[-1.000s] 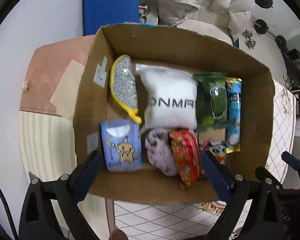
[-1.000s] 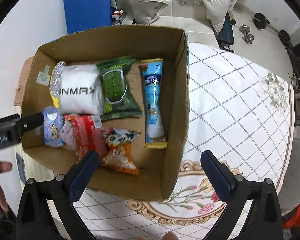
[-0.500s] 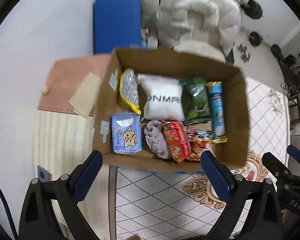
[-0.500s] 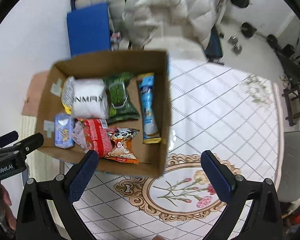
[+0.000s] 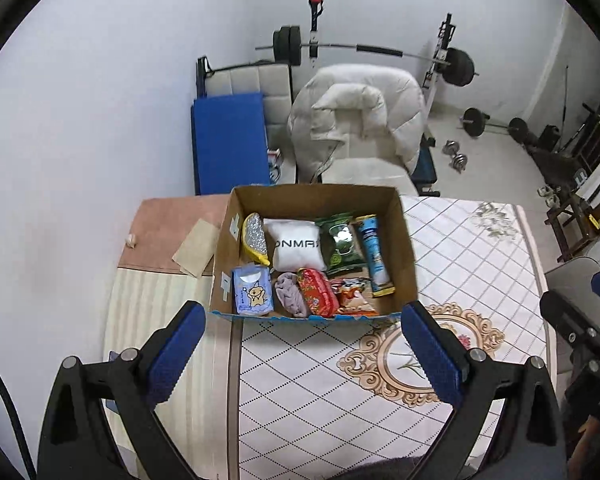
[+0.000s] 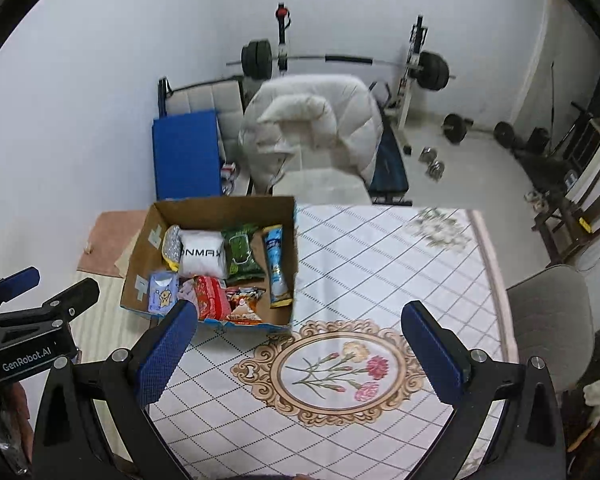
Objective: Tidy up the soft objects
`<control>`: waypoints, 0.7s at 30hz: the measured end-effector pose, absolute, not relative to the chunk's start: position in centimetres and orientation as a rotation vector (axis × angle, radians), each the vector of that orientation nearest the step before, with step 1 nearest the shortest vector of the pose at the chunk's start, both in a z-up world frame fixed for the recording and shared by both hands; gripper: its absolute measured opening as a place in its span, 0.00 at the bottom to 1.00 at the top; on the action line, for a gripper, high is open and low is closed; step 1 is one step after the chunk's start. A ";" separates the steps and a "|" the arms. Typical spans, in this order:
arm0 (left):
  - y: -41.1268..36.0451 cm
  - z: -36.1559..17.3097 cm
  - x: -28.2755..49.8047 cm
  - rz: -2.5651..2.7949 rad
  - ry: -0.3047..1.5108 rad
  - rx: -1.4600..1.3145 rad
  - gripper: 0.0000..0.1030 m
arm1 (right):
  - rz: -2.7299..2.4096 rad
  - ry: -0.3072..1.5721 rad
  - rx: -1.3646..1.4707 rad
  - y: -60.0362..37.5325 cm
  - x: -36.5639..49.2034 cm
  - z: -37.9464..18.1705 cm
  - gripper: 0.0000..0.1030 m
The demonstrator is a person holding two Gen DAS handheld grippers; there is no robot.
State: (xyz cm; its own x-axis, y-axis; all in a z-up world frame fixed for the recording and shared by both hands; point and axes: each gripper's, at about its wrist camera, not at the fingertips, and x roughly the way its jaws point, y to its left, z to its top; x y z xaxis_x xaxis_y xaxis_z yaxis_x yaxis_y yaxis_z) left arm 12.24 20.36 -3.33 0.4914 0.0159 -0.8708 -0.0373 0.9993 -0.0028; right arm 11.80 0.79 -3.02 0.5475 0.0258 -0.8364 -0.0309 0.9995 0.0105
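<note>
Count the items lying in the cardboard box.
8 in the cardboard box. Back row: silver pad, white pillow, green packet, blue tube. Front row: blue tissue pack, purple cloth, red pouch, orange snack bag. More may lie underneath.

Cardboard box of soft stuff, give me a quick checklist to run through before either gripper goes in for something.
1. Left gripper open and holding nothing: ok.
2. Right gripper open and holding nothing: ok.
3. Cardboard box open at the top, contents in view: ok.
4. White pillow uncovered from above: ok.
5. Purple cloth free to lift: not ok, wedged between the blue tissue pack and the red packet.
6. Anything hidden under the top layer: cannot tell.
</note>
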 end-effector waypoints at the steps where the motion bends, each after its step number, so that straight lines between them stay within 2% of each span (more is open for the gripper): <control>1: 20.1 -2.9 11.7 0.023 1.050 -0.027 0.97 | 0.030 0.980 -0.009 0.5 11.0 -2.2 1.00; 16: 17.9 3.9 5.9 0.025 0.889 -0.019 0.97 | -0.029 0.817 -0.020 -2.8 3.6 6.6 1.00; 21: 17.7 4.5 5.4 0.014 0.879 -0.017 0.97 | -0.051 0.808 -0.029 -3.2 3.2 7.3 1.00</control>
State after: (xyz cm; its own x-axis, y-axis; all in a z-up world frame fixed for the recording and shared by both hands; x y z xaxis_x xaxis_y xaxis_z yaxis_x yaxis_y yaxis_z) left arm 5.43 17.66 4.45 0.6380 0.0058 -0.7700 -0.0196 0.9998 -0.0087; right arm 3.17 -3.22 7.31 0.6896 -0.0563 -0.7220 0.0341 0.9984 -0.0452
